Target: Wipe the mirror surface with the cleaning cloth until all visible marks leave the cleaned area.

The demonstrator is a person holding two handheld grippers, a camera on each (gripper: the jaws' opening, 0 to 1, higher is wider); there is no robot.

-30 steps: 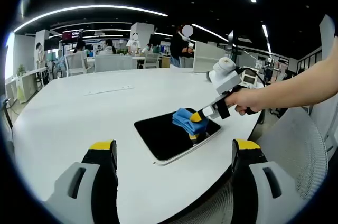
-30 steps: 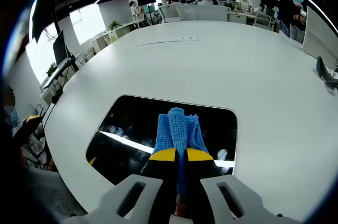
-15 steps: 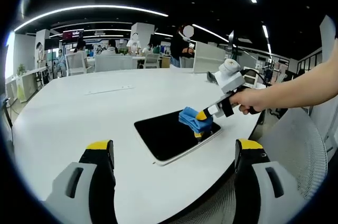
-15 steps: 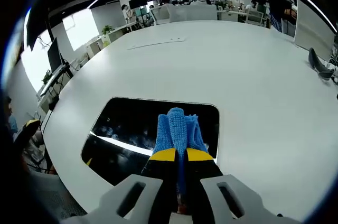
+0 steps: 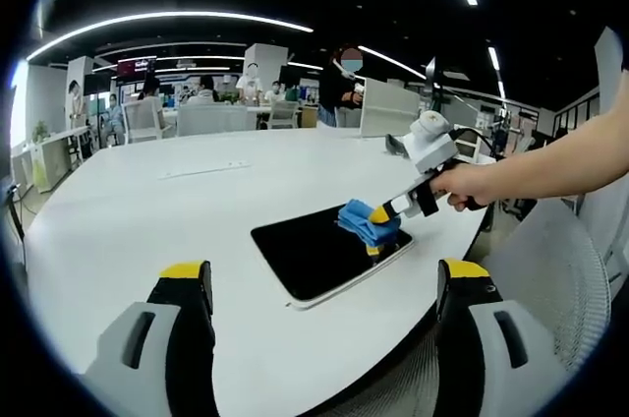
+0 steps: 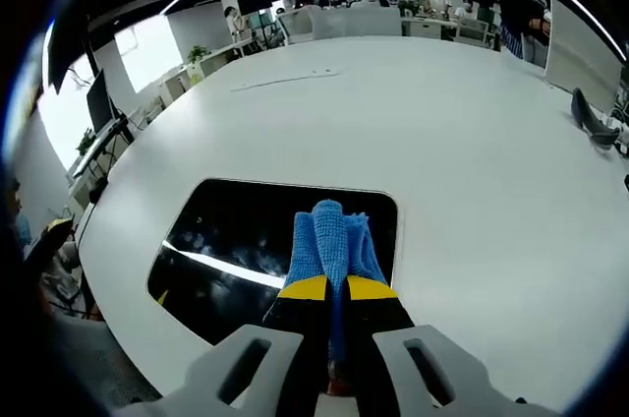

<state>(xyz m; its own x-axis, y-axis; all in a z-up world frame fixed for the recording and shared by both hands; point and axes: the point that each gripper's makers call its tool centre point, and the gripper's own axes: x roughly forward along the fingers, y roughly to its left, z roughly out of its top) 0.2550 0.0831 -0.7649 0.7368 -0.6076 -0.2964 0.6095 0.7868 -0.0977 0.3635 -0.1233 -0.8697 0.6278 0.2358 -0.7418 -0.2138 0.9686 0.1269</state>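
On the mirror [image 6: 236, 240], the right tool [image 6: 327, 288] pinches the blue cloth [image 6: 331, 240]; the left gripper view shows the left tool [image 5: 324, 274] spread

Table [image 5: 147, 210]: wide white top, bare on the far side of the mirror [image 5: 319, 252] — plenty of room to pass there.
Mirror surface: dark half toward the left gripper [image 5: 324, 289] lies uncovered; the blue cloth [image 5: 366, 222] sits on the far corner, clamped in the right gripper [image 6: 329, 286].
Near edge: mirror lies close to the table rim — a mesh chair [image 5: 545, 269] stands just beside it.
Far end: a thin strip [image 6: 288, 81] and a dark object [image 6: 595, 127] lie well apart from the mirror.
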